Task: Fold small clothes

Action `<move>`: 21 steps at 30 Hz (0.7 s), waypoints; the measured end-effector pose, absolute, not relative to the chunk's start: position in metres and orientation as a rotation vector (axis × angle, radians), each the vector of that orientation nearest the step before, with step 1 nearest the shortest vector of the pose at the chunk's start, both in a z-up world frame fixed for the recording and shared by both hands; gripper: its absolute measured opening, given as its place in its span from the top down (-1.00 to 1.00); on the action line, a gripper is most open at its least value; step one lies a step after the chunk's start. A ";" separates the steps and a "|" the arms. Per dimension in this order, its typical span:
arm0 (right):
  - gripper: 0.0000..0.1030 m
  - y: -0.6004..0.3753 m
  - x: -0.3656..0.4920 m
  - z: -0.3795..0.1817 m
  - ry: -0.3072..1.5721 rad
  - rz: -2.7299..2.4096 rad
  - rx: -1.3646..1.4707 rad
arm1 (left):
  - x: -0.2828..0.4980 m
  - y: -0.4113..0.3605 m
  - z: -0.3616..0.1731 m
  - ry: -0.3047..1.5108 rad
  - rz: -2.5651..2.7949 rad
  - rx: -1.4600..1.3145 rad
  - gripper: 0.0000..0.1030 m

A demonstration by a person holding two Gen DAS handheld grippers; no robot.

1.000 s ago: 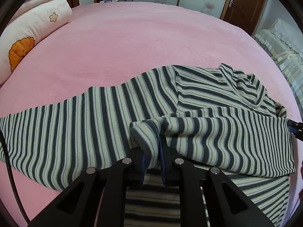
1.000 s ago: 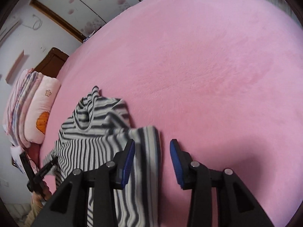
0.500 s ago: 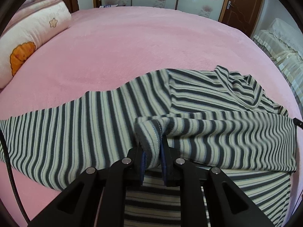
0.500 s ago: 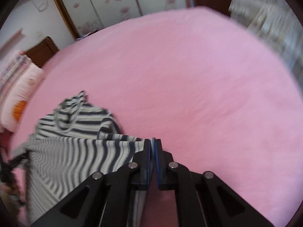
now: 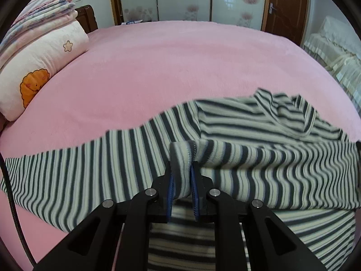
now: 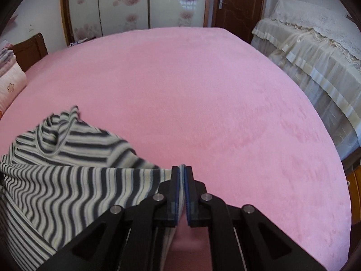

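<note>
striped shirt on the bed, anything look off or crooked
Nothing damaged. The grey-and-cream striped knit shirt lies rumpled on the pink bed cover, its collar bunched, one sleeve stretched out sideways and its hem edge lifted mid-fold.

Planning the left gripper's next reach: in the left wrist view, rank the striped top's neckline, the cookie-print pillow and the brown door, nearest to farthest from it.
From the left gripper:
1. Neckline, ahead to the right, on the striped top.
2. Cookie-print pillow, far left.
3. Brown door, beyond the bed, upper right.

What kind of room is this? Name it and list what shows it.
Most likely a bedroom: a wide bed under a pink cover, a pillow by the wooden headboard, and flowered sliding wardrobe doors behind.
</note>
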State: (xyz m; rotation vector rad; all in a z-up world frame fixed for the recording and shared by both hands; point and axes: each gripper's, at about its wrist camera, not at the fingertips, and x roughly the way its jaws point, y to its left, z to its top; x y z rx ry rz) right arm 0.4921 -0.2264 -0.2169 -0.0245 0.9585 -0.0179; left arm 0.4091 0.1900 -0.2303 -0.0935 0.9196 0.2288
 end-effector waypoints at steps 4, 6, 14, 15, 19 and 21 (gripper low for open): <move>0.56 -0.227 0.497 -0.218 0.993 -0.022 -0.038 | 0.415 0.211 -0.233 0.954 0.244 -0.163 0.70; 0.29 -0.230 0.493 -0.211 0.966 -0.037 -0.032 | 0.416 0.224 -0.237 0.979 0.261 -0.191 0.70; 0.24 -0.211 0.439 -0.180 0.921 0.094 0.006 | 0.397 0.254 -0.249 1.032 0.130 -0.399 0.66; 0.24 -0.203 0.426 -0.176 0.912 0.129 0.003 | 0.392 0.254 -0.251 1.034 0.104 -0.419 0.65; 0.24 -0.173 0.386 -0.175 0.898 0.200 -0.061 | 0.387 0.253 -0.257 1.029 0.065 -0.473 0.62; 0.24 -0.162 0.372 -0.182 0.910 0.227 -0.083 | 0.389 0.256 -0.259 1.020 0.045 -0.529 0.61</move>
